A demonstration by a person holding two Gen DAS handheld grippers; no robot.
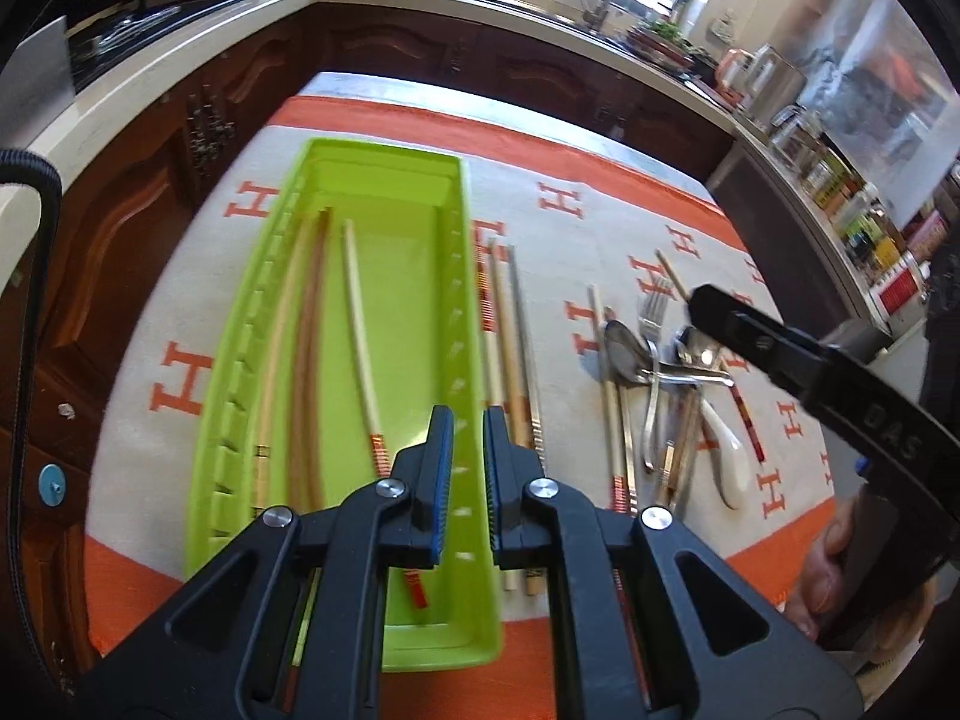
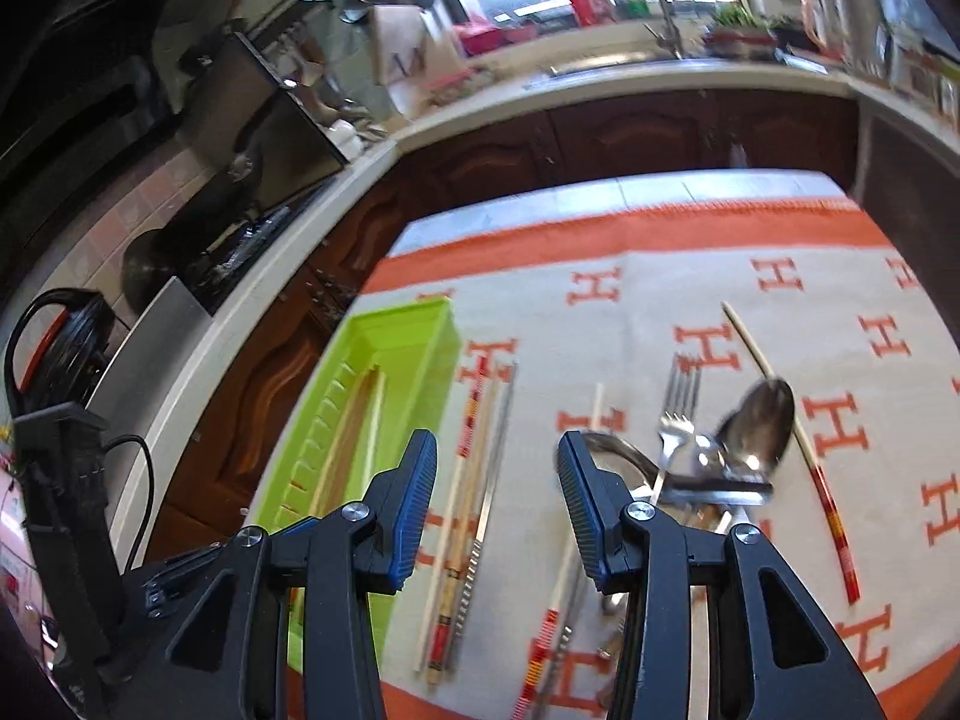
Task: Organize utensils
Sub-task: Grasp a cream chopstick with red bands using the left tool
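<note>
The green tray (image 1: pixel 336 324) lies along the left edge of the orange-bordered cloth (image 1: pixel 564 222), three chopsticks (image 1: pixel 306 348) inside; more chopsticks (image 2: pixel 480 480) just beside its right wall; spoons and forks (image 2: pixel 714 456) heaped mid-cloth; left gripper (image 1: pixel 467 456) nearly closed, empty; right gripper (image 2: pixel 495 480) parted, empty.

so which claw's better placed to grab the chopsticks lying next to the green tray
Right. The right claw is open and empty, hanging directly over those chopsticks. The left claw is shut and sits over the green tray.
</note>
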